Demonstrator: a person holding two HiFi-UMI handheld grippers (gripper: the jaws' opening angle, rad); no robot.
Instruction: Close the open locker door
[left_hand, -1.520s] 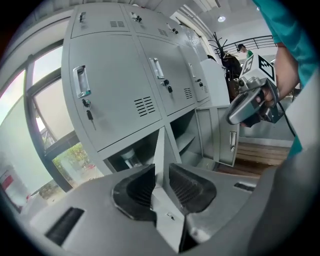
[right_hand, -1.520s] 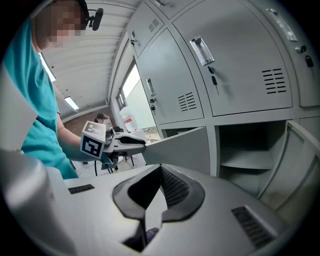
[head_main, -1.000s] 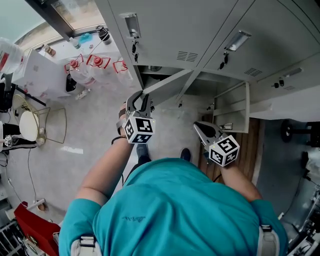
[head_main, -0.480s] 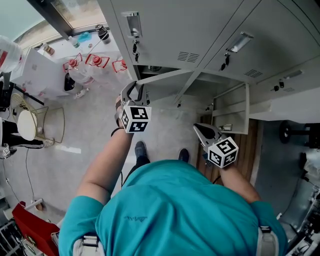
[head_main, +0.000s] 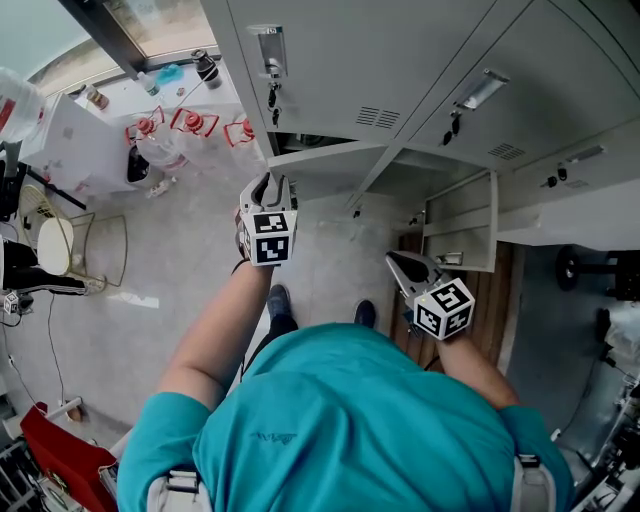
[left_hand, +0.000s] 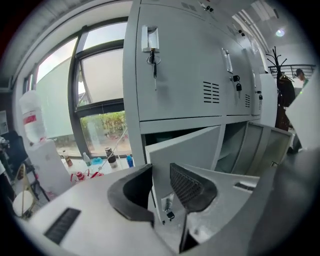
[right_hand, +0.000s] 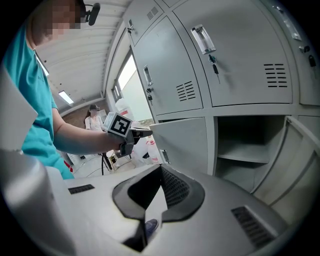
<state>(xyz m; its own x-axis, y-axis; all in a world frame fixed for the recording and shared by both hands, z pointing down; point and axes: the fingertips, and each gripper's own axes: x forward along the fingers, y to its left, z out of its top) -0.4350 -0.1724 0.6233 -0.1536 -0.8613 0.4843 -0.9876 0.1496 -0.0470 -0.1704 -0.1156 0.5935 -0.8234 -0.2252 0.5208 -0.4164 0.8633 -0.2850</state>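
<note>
The left gripper (left_hand: 161, 171) is right at the free edge of the locker door (left_hand: 187, 150), low in the far bank of grey lockers (left_hand: 240, 60). Its jaws have just been opening. They stand apart with the door's edge between them, and the pads are not pressing on it. The door's latch (left_hand: 167, 205) shows in the gap, just below the tips. The door stands only part open, with its free edge near the frame on the left and its hinge side to the right. Above it is the closed upper door (left_hand: 180, 75), with a key (left_hand: 154, 65) hanging from it. Over on the right, the right gripper (right_hand: 160, 171) hangs well apart from the door, tips together, nothing between them. An open compartment (right_hand: 247, 135) with a shelf (right_hand: 245, 156) lies just right of the door.
</note>
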